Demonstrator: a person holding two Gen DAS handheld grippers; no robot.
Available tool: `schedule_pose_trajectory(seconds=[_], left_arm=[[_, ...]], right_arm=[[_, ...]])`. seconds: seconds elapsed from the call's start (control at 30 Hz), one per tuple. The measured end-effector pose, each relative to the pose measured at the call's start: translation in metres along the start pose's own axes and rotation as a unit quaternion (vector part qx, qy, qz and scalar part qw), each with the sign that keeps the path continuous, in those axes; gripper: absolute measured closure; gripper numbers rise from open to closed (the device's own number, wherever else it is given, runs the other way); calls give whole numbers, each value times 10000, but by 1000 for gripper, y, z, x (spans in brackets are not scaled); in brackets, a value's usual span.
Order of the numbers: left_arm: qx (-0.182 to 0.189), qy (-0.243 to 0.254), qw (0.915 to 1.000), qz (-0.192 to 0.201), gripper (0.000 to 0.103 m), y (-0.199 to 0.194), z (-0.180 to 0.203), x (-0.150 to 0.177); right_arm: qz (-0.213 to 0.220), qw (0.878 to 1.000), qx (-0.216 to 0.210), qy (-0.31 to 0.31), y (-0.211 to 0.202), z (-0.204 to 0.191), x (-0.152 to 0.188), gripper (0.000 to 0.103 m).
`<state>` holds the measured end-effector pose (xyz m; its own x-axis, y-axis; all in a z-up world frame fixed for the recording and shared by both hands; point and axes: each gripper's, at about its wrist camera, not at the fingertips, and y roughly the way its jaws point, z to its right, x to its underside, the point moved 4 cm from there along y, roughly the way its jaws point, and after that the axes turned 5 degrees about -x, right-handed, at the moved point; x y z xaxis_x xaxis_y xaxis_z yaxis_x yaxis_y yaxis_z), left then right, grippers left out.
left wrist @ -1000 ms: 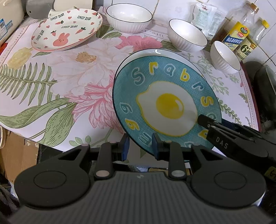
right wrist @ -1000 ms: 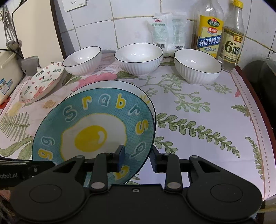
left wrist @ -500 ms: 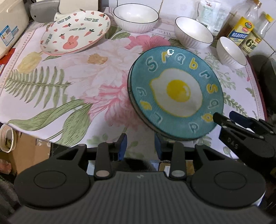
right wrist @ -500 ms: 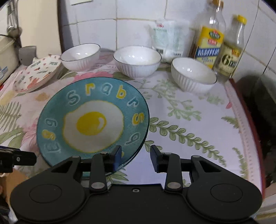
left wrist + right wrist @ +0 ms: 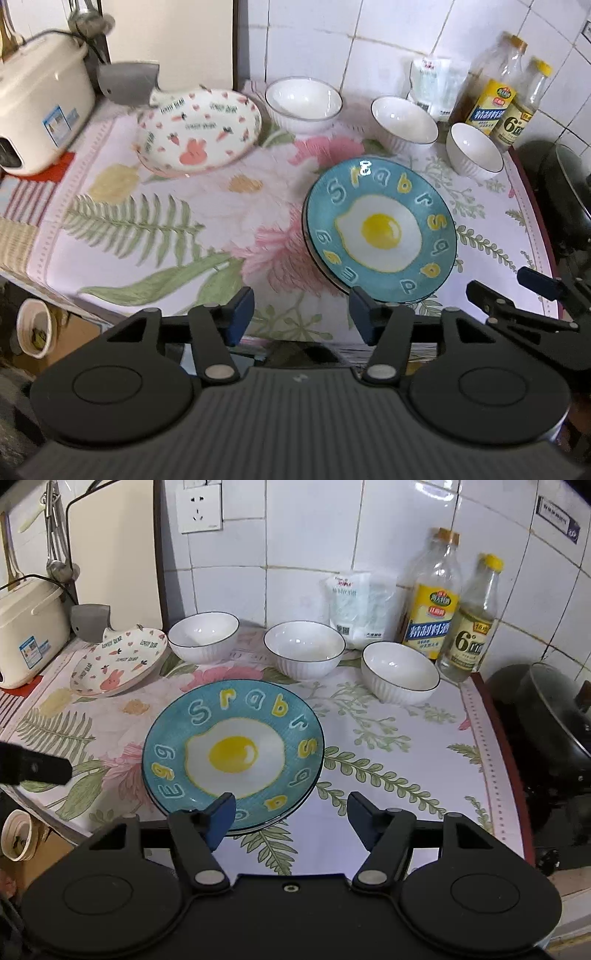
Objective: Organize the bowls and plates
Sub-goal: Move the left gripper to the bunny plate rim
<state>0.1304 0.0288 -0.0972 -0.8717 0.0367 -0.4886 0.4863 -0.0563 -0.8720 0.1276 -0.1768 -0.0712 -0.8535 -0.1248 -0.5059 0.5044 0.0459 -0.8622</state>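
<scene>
The egg plate (image 5: pixel 232 753) sits flat near the front middle of the table (image 5: pixel 406 775), and a second rim peeking out underneath suggests it's stacked on another plate, though I can't be sure. Both claws are wide open and holding nothing: the right claw (image 5: pixel 291 818) hangs just off the plate's near edge, the left claw (image 5: pixel 301 314) a bit to its left. My guess is the next job is the bunny plate (image 5: pixel 118 661) at the far left: slide one finger under its raised rim, pinch firmly, and lift level so it doesn't slip. The three white bowls (image 5: pixel 304 650) lined up along the far side look easy to nest after that. Watch the bottles (image 5: pixel 432 602) and the white bag (image 5: pixel 354 605) right behind the bowls, plus the rice cooker (image 5: pixel 26 635) and grey holder (image 5: pixel 88 622) crowding the bunny plate. The dark pan (image 5: pixel 554 720) is well off to the right.
</scene>
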Motion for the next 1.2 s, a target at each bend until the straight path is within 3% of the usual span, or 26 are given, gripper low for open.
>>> schedule_pose_trajectory(seconds=[0.2,0.27,0.47,0.53,0.6,0.93,1.13,1.2], left_arm=[[13,94,9996,249,34,-23,-12,0],[-12,149,9993,332,33,-30,-17,0],[-129,179,9986,488,32,-43,-36,-2],[-191,196,9979,583,15,-46,-43,-4],[-302,159,9965,765,10,-49,-52,-6],[-434,-77,9941,992,9,-34,-107,-17],[-641,-180,9899,1254,10,-19,-136,-46],[-708,-148,9878,1378,9,-18,-141,-58]], right_arm=[[72,9999,-149,-4,-22,-8,-1,26],[91,9998,-189,-38,-29,-12,-3,15],[331,9977,-435,-390,-55,-34,-11,15],[436,9961,-638,-416,-63,-41,-16,15],[522,9936,-919,-405,-69,-49,-22,14],[1070,9840,-1369,-393,-69,-94,-48,3],[1762,9770,-1155,-334,-48,-110,-70,1],[1726,9737,-1476,-200,-38,-110,-85,1]])
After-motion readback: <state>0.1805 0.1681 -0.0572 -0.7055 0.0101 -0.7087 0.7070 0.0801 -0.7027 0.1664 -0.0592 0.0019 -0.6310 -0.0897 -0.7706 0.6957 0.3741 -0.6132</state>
